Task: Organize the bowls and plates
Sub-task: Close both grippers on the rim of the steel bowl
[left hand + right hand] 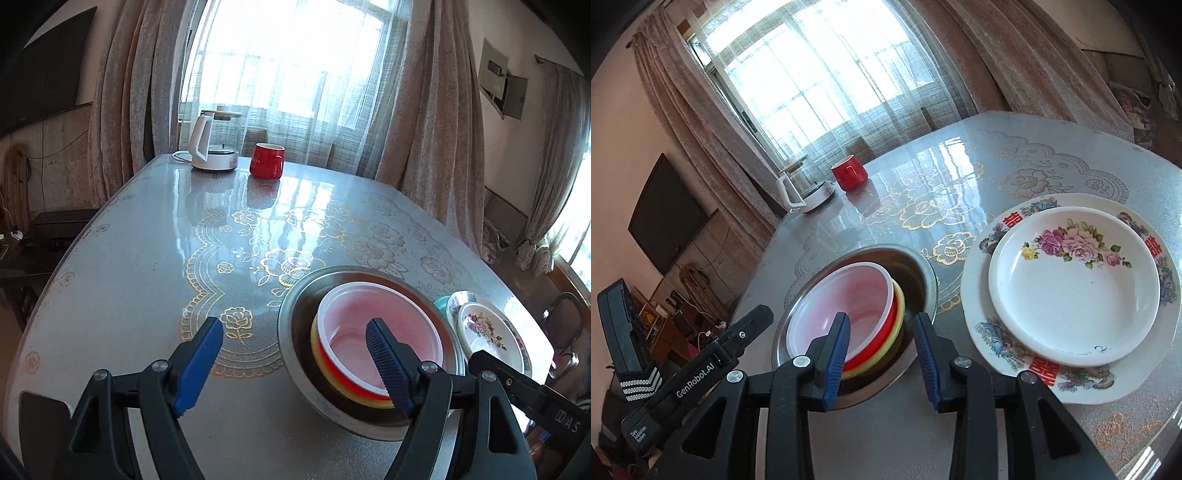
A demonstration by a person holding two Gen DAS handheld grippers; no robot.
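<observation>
A steel basin point(295, 321) point(923, 277) sits on the table and holds a yellow bowl point(899, 306) with a red bowl with a white inside point(376, 325) point(846, 295) nested in it. To its right a white floral plate point(1071, 288) point(487, 332) lies on a larger patterned plate point(979, 332). My left gripper point(295, 354) is open and empty, its right finger over the red bowl. My right gripper point(882, 343) is open and empty, its fingers on either side of the nested bowls' near rim, above the basin.
A white electric kettle point(214, 147) point(805, 188) and a red mug point(266, 160) point(849, 173) stand at the table's far end by the curtained window. A teal dish edge point(441, 302) shows behind the plates. A chair point(565, 321) stands at the right.
</observation>
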